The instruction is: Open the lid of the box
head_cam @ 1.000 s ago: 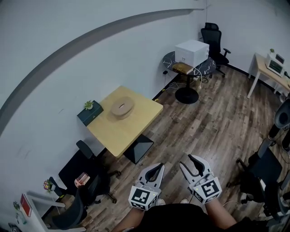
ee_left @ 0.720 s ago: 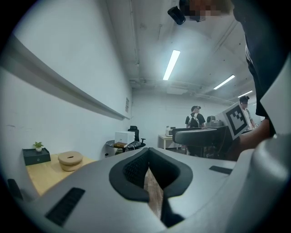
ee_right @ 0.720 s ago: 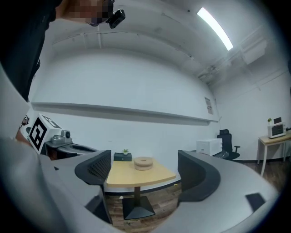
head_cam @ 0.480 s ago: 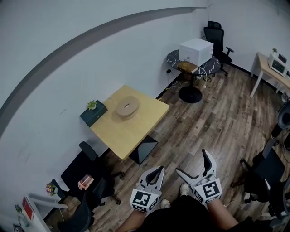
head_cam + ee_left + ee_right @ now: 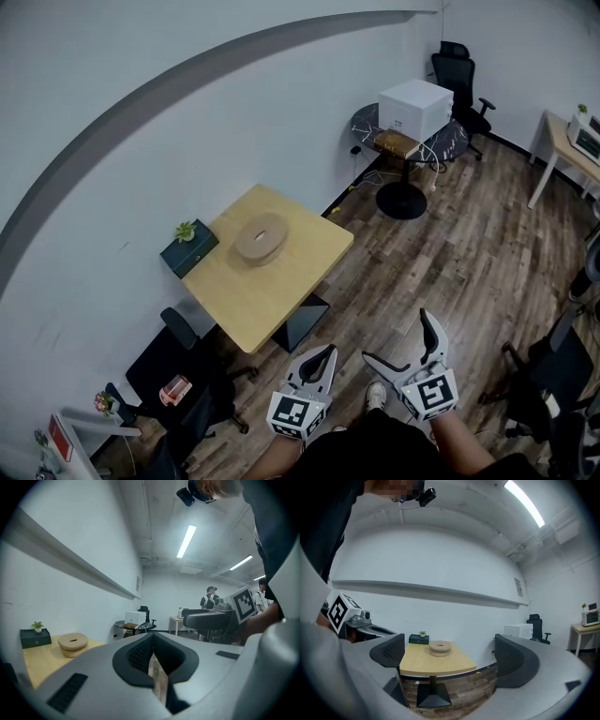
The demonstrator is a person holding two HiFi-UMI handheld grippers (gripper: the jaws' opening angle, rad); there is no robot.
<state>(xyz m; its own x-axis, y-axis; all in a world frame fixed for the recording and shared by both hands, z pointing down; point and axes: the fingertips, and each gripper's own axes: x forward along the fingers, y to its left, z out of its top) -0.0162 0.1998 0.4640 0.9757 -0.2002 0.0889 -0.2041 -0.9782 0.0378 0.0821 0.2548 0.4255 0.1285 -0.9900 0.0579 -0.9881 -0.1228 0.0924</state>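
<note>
A round, flat wooden box [image 5: 261, 236] with a slotted lid rests on a square light-wood table [image 5: 281, 291] by the white wall. It also shows far off as the box [image 5: 72, 644] in the left gripper view and the box [image 5: 440, 648] in the right gripper view. Both grippers hang low near the person's body, well short of the table. My left gripper [image 5: 327, 350] [image 5: 152, 640] has its jaws together, nothing in them. My right gripper [image 5: 397, 336] [image 5: 450, 657] has its jaws spread wide and still opening, with nothing between them.
A dark green case with a small plant [image 5: 188, 247] sits at the table's wall corner. Black chairs [image 5: 183, 366] stand left of the table. A round dark table with a white box [image 5: 415, 108], an office chair [image 5: 463, 77] and a desk [image 5: 565, 139] lie farther back. A person [image 5: 211, 597] stands beyond.
The right gripper's jaws have spread from nearly closed to wide apart. The left gripper stays as it was. The table has drifted slightly right and down in the head view.
</note>
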